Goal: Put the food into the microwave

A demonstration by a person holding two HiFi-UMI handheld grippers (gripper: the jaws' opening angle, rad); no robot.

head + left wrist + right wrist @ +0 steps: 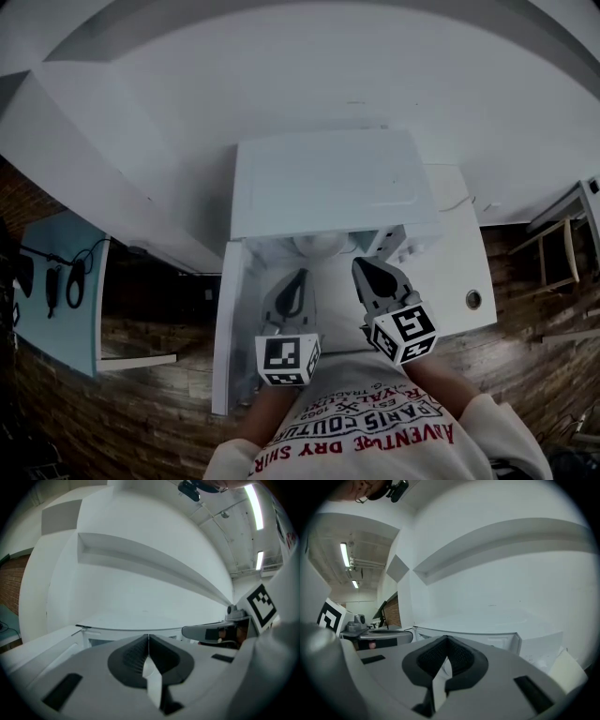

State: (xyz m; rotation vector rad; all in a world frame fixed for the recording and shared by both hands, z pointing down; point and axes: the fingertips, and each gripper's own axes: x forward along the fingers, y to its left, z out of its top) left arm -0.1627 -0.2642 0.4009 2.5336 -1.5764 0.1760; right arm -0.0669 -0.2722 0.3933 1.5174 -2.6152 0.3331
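At the left of the head view, the microwave door (pixel 229 319) hangs swung open. Just right of it, the left hand-held gripper (pixel 298 277) points into the opening. Its own view shows the jaws clenched tip to tip with nothing between them.

Centre: white microwave (pixel 328 192) on a white desk (pixel 459 253). A pale rounded shape (pixel 315 246) sits inside the cavity. It could be a dish or the turntable; cannot tell. No food can be made out in any view.

Right of centre: the right hand-held gripper (pixel 364 267) is near the cavity's right edge, jaws also closed on nothing.

Handling, as a guess only: if the food comes in a dish, it is likely stiff, smooth and liable to spill. Take it by the rim and keep it level through the opening.
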